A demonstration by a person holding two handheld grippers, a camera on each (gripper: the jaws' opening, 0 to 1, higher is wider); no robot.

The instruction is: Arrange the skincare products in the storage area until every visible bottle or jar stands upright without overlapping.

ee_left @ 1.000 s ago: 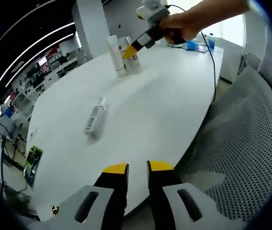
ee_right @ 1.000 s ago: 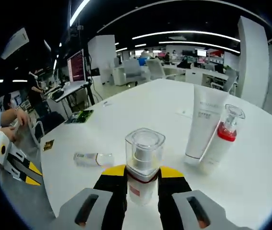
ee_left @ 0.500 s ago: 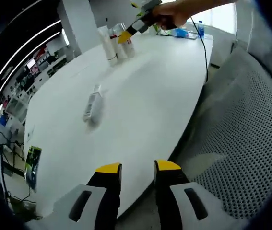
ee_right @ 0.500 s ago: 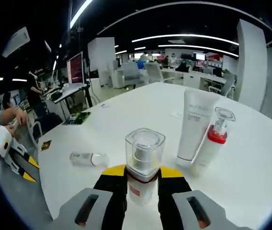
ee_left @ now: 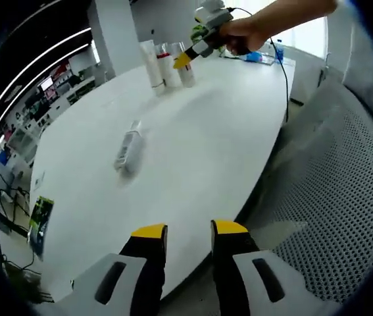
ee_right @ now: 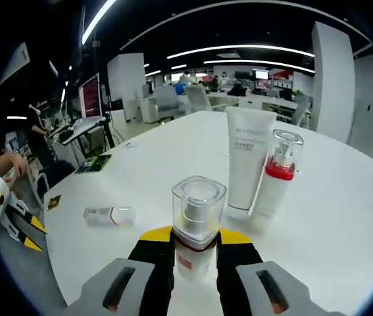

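Big open office, white table (ee_right: 173, 158); the right gripper (ee_right: 196, 240) is clamped on a clear-capped pump bottle (ee_right: 198, 217) bottom centre, with a white tube (ee_right: 245, 164) and red-collared bottle (ee_right: 275, 174) upright centre-right; looks like placing time, so set it beside those without bumping. One small bottle (ee_left: 128, 149) lies flat centre-left; the left gripper (ee_left: 189, 234) is empty, jaws slightly apart.

Two jaws per hand-held gripper, black with yellow tips, on pale grey bodies with dark oval slots: left hand-held gripper (ee_left: 187, 230), right hand-held gripper (ee_right: 195, 235). Bare hand (ee_left: 242, 34) and forearm, no sleeve visible; thin black cable trailing from the right tool.
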